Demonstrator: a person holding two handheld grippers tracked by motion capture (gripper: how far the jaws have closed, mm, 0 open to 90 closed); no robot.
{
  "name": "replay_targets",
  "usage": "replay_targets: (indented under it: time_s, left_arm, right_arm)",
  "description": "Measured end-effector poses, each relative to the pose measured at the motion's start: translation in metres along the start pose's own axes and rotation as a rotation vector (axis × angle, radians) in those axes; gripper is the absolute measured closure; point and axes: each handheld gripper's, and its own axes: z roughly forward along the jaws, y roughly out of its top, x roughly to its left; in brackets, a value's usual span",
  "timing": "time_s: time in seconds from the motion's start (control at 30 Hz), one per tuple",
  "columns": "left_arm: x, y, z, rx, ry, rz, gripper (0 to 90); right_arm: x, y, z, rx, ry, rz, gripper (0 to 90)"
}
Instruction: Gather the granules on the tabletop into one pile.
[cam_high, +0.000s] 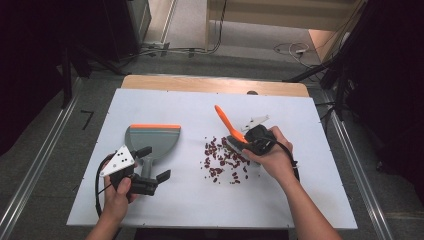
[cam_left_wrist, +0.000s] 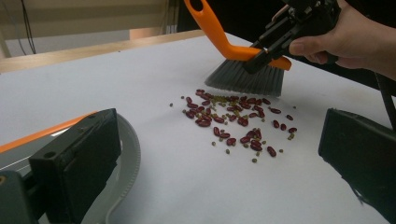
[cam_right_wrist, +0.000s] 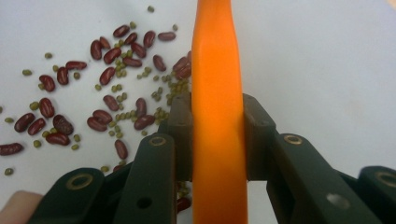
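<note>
- Nearest, at the front of the white table (cam_high: 165, 205), the person's left hand (cam_high: 116, 199) held the left gripper (cam_high: 152, 164) just behind the grey dustpan (cam_high: 152, 142), its jaws spread wide with nothing pressed between the pads (the dustpan's stub handle appeared to lie in the gap, though whether a pad touched it could not be told).
- In the left gripper view the dustpan's curved grey rim (cam_left_wrist: 128, 161) lay beside the left jaw, with its orange edge strip (cam_left_wrist: 42, 134) running off to the left.
- Further along, to the right of the dustpan and apart from it, a scatter of dark red beans (cam_high: 222, 161) mixed with small green ones (cam_right_wrist: 122, 115) lay on the bare table surface.
- Just beyond that scatter, the right hand (cam_high: 272, 155) held the right gripper (cam_high: 245, 141), its jaws clamped on the orange handle (cam_right_wrist: 218, 116) of the brush (cam_high: 231, 131), one pad pressed on each side of it.
- The brush's grey bristles (cam_left_wrist: 247, 79) rested on the table at the far edge of the beans, and the handle rose tilted away towards the back.
- Farthest, a wooden strip (cam_high: 210, 85) edged the table's back.
</note>
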Motion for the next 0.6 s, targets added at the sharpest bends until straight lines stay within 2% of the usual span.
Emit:
replay_targets:
  time_s: [0.03, 0.23, 0.33, 0.47, 0.53, 0.57, 0.6]
  left_arm:
    - [0.0, 0.0, 0.0, -0.002, 0.001, -0.003, 0.0]
    - [0.0, -0.001, 0.0, -0.002, -0.002, -0.01, 0.0]
    - [0.001, -0.001, 0.0, 0.002, -0.001, -0.008, 0.0]
    - [0.005, -0.002, -0.002, -0.002, 0.012, -0.028, 0.0]
    - [0.006, -0.003, -0.001, 0.002, 0.019, -0.032, 0.0]
    - [0.007, -0.004, -0.001, 0.004, 0.021, -0.032, 0.0]
    - [0.007, -0.004, 0.0, 0.005, 0.023, -0.036, 0.0]
  right_arm:
    - [-0.002, 0.001, -0.001, 0.0, -0.003, 0.012, 69.0]
    - [-0.012, 0.019, 0.004, -0.006, -0.039, -0.03, 69.0]
    - [-0.015, 0.031, 0.012, -0.013, -0.046, -0.073, 69.0]
    - [-0.019, 0.05, 0.024, -0.02, -0.063, -0.133, 69.0]
    - [-0.02, 0.059, 0.029, -0.017, -0.054, -0.154, 69.0]
    - [-0.019, 0.064, 0.033, -0.016, -0.052, -0.174, 69.0]
    - [-0.019, 0.066, 0.036, -0.03, -0.064, -0.225, 69.0]
